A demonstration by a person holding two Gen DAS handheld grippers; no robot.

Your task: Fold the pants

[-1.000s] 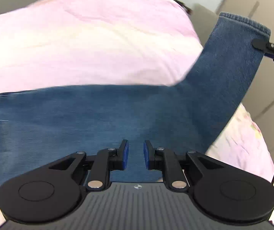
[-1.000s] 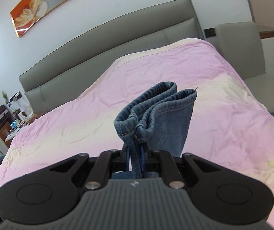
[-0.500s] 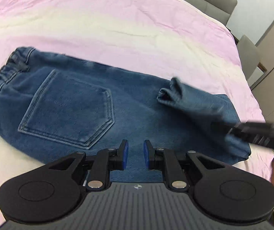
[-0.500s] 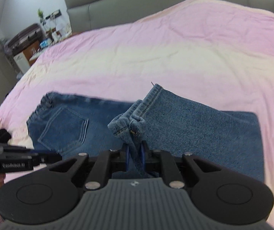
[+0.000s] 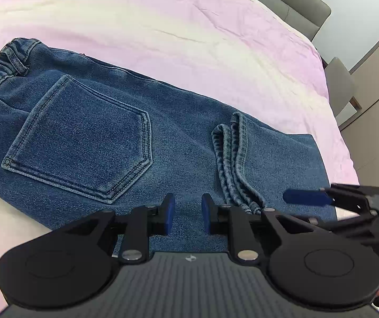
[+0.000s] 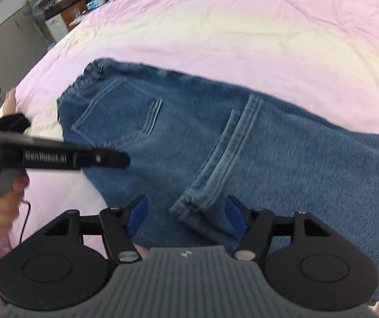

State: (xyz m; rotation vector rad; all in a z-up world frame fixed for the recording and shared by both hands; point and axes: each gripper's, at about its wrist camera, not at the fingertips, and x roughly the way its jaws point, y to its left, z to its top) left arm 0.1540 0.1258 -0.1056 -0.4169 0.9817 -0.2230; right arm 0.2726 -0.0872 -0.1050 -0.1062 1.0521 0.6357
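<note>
- Left wrist view: my left gripper (image 5: pixel 188 213) hangs just above the pants (image 5: pixel 89 132), its jaws easing apart with a narrow gap and no cloth between the blue pads.
- The pants lie flat on the pink bedsheet (image 5: pixel 189 26), waistband (image 5: pixel 1 63) at ten o'clock and back pocket (image 5: pixel 83 140) at nine.
- The leg hems (image 5: pixel 231 159) are doubled back over the thighs and rest at about two o'clock of my left pads.
- Right wrist view: my right gripper (image 6: pixel 185 216) is opening, jaws spread wide; the hem corner (image 6: pixel 189 204) lies between the pads, but neither pad presses it.
- I judge the step in hand to be the release after the first lengthwise fold, legs laid over the seat.
- Next, I reckon, I lift both tools clear without dragging the hems, then take the folded edge at three o'clock and carry it toward the waistband.
- The hems sit crooked, so squaring them first may pay.
</note>
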